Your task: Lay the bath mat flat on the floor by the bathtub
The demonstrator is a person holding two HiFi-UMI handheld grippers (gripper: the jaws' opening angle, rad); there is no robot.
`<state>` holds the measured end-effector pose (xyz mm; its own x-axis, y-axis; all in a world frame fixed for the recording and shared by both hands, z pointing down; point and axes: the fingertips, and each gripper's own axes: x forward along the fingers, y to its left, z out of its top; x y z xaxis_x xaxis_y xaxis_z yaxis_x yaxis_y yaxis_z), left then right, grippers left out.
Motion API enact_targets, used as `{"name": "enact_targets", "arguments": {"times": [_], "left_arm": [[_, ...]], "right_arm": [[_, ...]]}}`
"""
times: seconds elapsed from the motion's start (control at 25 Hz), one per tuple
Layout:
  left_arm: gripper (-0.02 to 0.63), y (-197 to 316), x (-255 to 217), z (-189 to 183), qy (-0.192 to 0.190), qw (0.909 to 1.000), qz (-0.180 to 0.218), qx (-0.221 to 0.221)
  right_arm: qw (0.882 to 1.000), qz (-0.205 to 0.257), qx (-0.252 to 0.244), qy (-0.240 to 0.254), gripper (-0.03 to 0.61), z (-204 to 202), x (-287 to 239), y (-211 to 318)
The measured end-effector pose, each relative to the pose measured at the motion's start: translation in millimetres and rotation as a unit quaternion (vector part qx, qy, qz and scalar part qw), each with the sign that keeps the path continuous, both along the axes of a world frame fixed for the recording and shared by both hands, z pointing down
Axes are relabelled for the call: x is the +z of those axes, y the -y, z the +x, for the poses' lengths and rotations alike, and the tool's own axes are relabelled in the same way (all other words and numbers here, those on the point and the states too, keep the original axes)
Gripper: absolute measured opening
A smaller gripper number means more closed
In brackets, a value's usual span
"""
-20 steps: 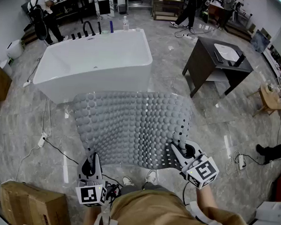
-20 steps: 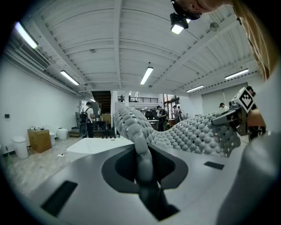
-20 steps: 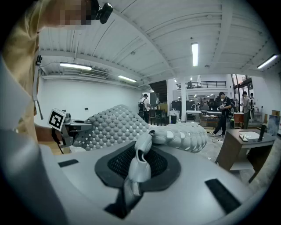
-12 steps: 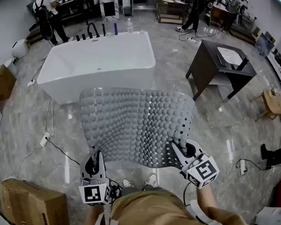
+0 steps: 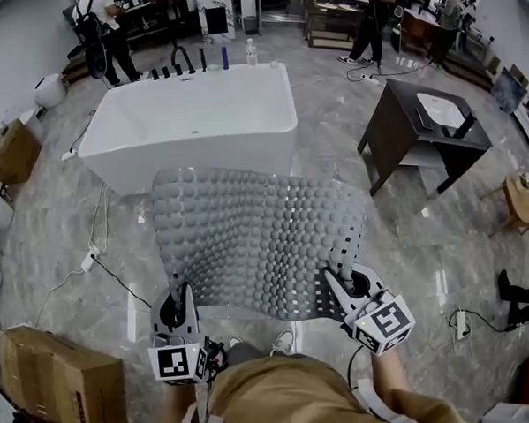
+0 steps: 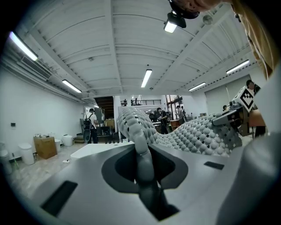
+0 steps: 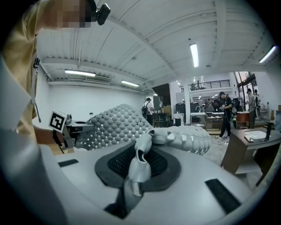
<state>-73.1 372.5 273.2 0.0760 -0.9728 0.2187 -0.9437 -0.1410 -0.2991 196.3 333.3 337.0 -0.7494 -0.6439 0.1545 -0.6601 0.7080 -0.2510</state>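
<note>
**Mat Still Held Up by the Tub, Both Near Corners Clamped**

Head view: Very little is changing from a moment ago. The bath mat [image 5: 259, 237] is staying spread out in front of the person, bubbled face up and bowing across its middle. Its far edge is reaching toward the near wall of the bathtub [image 5: 198, 123]. The left gripper [image 5: 184, 292] and the right gripper [image 5: 333, 282] are keeping their places at the two near corners. Only the framing is drifting a little. My reading is that the lowering is not yet starting. The mat is lined up beside the tub but is not lying on the floor [image 5: 405, 231]. Whether the far edge is touching anything cannot be told from here.

Left gripper view: The left gripper [image 6: 145, 176] is pinching the mat [image 6: 193, 134]. Its jaws are nearly together, with the thin rim squeezed between them, and the sheet is rising away ahead of them. The tub [image 6: 94, 150] is showing low on the left.

Right gripper view: The right gripper [image 7: 136, 176] is doing the same. Its jaws are drawn close on a crumpled corner of the mat [image 7: 114, 123], which is arching across toward the other gripper [image 7: 70, 129].
</note>
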Motion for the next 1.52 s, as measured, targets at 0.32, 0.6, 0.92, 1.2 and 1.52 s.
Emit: {"name": "enact_targets", "arguments": {"times": [0.32,0.6,0.92,1.2,1.52], "left_arm": [[0.049,14,-4,14,0.01,0.9999,0.013,0.001],[0.049,46,-1,12,0.0,0.9996,0.025,0.009],[0.049,115,22,-31,-0.015,0.9998,0.003,0.009],[0.049,210,21,-82,-0.01,0.9997,-0.01,0.017],[0.049,292,24,-124,-0.033,0.9987,-0.022,0.033]], "right_arm": [[1.0,0.024,-0.009,0.007,0.049,6,-5,17],[0.999,0.037,-0.003,-0.008,0.048,10,-8,44],[0.999,0.025,-0.009,-0.034,0.049,-29,1,112],[0.999,0.016,-0.01,-0.041,0.049,-87,0,207],[0.998,0.002,0.008,-0.056,0.049,-130,-6,285]]}}
